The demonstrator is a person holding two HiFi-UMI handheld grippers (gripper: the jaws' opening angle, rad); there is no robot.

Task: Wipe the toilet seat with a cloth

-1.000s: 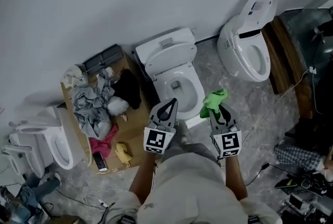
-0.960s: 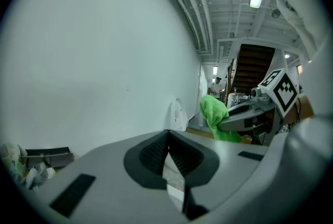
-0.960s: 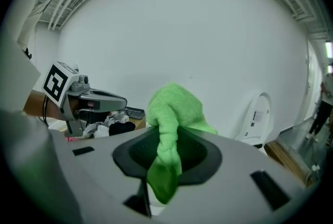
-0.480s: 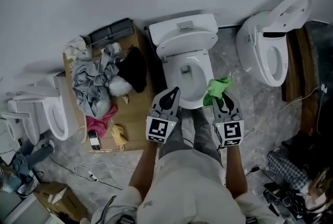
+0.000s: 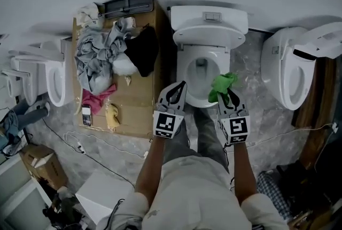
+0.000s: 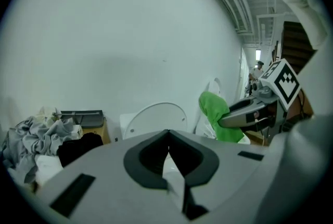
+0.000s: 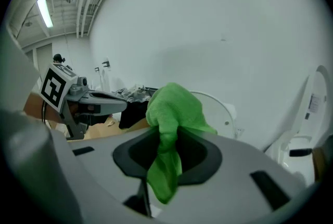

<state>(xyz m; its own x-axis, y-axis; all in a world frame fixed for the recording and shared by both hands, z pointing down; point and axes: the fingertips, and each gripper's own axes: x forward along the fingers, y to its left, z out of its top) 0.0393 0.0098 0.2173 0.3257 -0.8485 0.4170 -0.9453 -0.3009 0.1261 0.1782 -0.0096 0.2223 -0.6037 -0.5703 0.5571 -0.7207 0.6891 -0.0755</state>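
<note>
Right gripper pinching green cloth by the toilet seat's front rim, left gripper pressed together, empty, alongside; I'd lower until the cloth flattens on the rim, then trace the ring with light pressure.

Right gripper holds green cloth beside toilet seat

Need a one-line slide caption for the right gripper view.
Right gripper shut on a bright green cloth, the white toilet's raised lid behind it.
</note>
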